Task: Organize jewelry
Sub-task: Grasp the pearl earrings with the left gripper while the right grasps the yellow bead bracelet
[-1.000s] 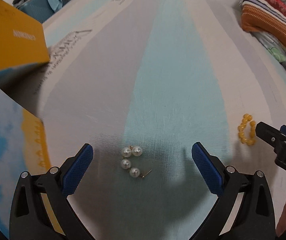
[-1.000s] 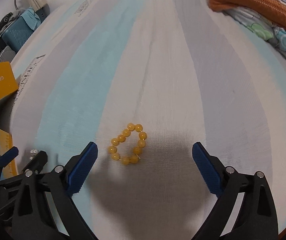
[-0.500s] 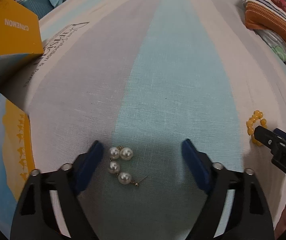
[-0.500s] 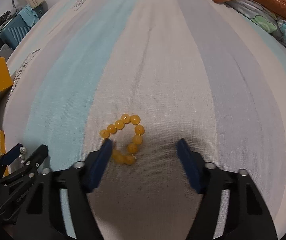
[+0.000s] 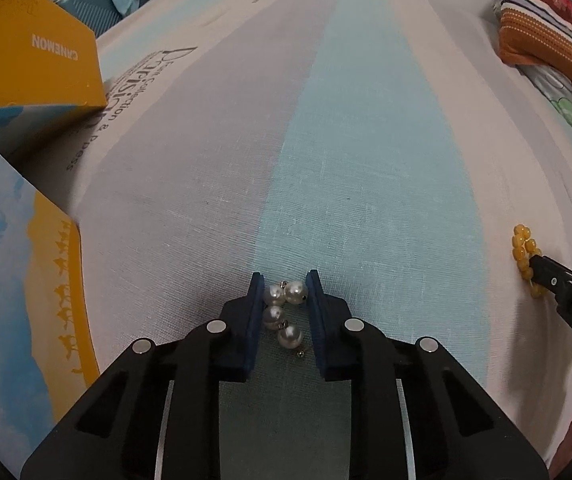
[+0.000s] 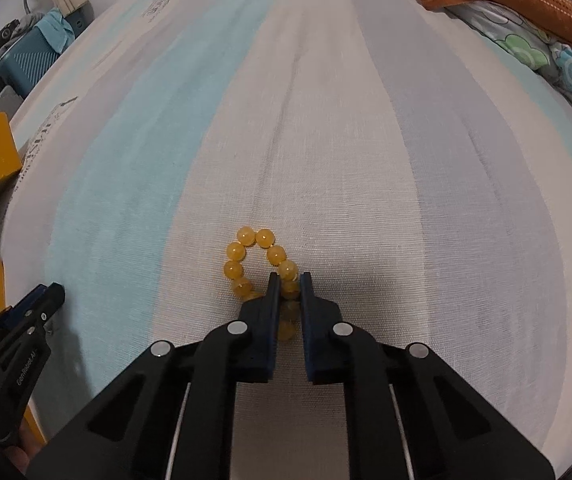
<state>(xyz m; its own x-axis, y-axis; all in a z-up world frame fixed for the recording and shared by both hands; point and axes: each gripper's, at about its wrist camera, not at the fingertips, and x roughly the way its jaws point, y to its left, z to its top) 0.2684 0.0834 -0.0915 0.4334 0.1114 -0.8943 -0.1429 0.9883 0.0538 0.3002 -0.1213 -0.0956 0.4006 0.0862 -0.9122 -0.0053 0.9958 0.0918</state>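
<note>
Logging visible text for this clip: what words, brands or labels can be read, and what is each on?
"CANEMON": yellow box, printed upside down.
"DAS": right gripper body; the rest is cut off.
"CanRobot-AI", roughly: left gripper body, small and uncertain.
"Collection": bedsheet print, beside a larger word I cannot read surely; other sheet prints are too blurred.

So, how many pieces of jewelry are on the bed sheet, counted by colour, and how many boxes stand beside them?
White pearl earrings: 2, together between the pads of the left tool
Yellow bead bracelet: 1, pinched by the right tool
Yellow and blue boxes: 2
Total: 5
</note>
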